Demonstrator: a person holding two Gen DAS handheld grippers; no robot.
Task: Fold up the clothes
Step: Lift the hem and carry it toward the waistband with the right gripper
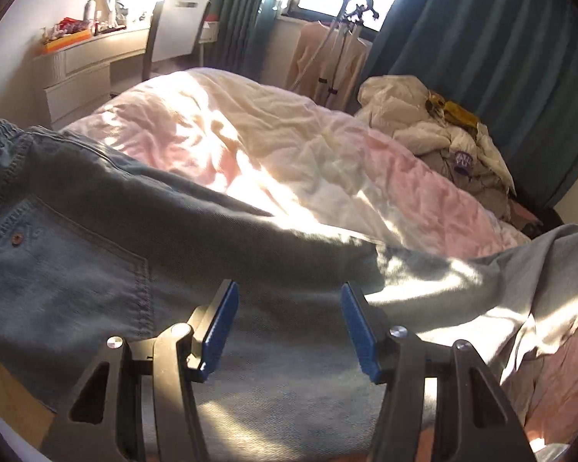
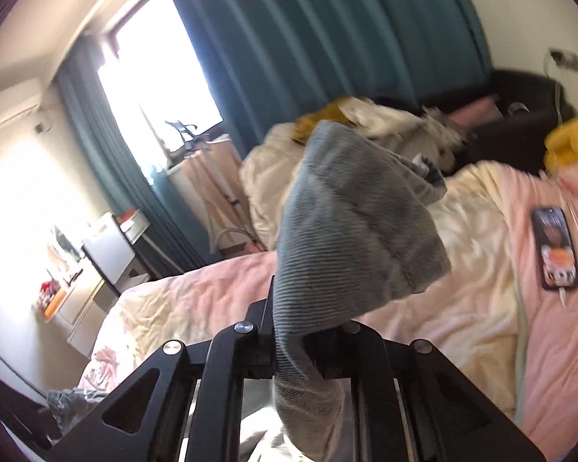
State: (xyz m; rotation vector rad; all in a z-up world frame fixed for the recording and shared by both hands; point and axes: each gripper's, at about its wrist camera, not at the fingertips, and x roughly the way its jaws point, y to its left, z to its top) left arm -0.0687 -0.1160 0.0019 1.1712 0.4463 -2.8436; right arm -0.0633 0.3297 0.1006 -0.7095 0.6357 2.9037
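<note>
A pair of light blue jeans (image 1: 108,254) lies across the near part of the pink and cream bed (image 1: 250,146), back pocket and waistband at the left, a leg running off to the right. My left gripper (image 1: 287,308) is open, its blue pads (image 1: 219,327) spread just above the jeans and holding nothing. My right gripper (image 2: 300,331) is shut on the leg end of the jeans (image 2: 350,223), which is lifted above the bed and flops over the fingers, hiding the tips.
A heap of cream and grey clothes (image 1: 443,131) sits at the far side of the bed. A phone (image 2: 555,254) on a cable lies on the pink cover at the right. A desk (image 1: 81,61), a chair (image 1: 177,27) and teal curtains (image 1: 481,50) stand beyond.
</note>
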